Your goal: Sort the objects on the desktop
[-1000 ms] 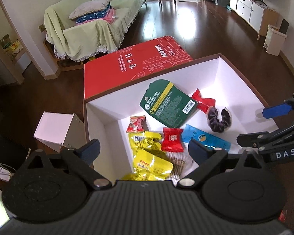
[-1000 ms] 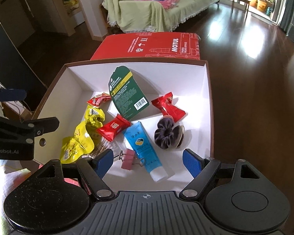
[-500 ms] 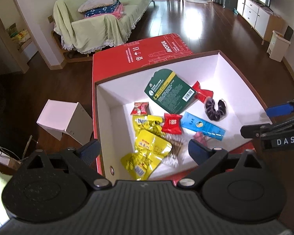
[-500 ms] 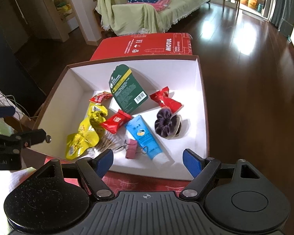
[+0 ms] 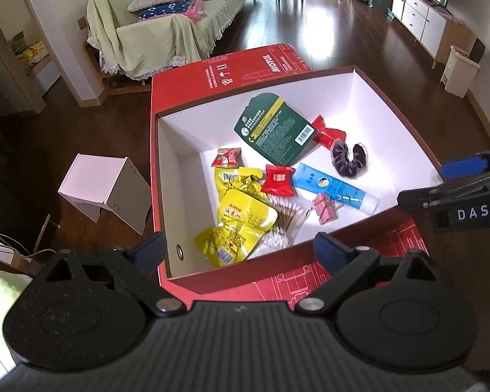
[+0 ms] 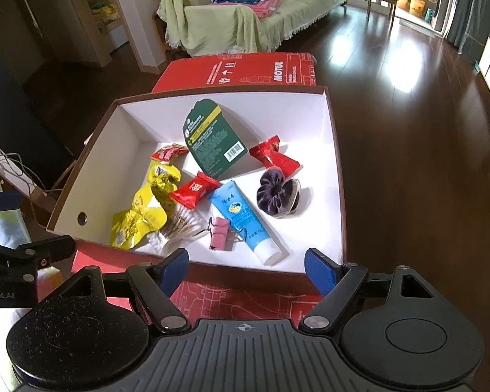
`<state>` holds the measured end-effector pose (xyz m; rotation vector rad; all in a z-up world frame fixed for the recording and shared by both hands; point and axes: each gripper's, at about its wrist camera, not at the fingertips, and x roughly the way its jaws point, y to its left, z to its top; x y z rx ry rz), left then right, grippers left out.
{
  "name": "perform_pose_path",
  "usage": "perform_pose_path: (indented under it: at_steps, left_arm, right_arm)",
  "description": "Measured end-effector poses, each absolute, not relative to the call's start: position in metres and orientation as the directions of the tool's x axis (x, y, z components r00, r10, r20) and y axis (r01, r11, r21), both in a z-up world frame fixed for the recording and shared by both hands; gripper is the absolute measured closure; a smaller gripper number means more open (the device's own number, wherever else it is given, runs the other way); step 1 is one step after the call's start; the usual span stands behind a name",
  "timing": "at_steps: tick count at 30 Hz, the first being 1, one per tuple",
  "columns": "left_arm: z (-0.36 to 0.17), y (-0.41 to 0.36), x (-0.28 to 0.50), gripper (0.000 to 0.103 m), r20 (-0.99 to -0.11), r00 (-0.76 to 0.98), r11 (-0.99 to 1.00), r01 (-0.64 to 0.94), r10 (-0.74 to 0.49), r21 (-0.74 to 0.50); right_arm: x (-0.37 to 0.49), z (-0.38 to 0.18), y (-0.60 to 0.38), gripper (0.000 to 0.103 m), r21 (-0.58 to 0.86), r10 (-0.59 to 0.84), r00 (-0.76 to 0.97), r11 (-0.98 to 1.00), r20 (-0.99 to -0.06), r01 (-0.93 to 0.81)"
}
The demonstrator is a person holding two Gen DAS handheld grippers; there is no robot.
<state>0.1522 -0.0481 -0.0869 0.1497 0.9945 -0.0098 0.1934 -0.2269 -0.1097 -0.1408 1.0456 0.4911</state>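
Both hand-held grippers (image 5: 236,250) (image 6: 246,266) gape — box (image 6: 338,176) below.

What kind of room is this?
Most likely a living room at home: a covered sofa with cushions, shiny wooden floor, and a low white cabinet along the wall.

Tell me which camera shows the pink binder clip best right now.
The right wrist view: the pink binder clip lies close, unobstructed, wire handles visible beside the blue tube. The left wrist view shows it too, but smaller and more oblique.
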Motion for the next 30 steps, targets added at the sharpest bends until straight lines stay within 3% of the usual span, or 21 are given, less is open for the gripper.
perform_pose_path:
  at_steps: [30]
  left_arm:
    - [-0.105,-0.068,0.176,0.006,-0.838,0.545,0.993,0.091,0.018,0.08]
  right_arm:
    - [0.213,-0.119,-0.233,0.022,0.112,0.318,0.383,0.874,-0.867,-0.472]
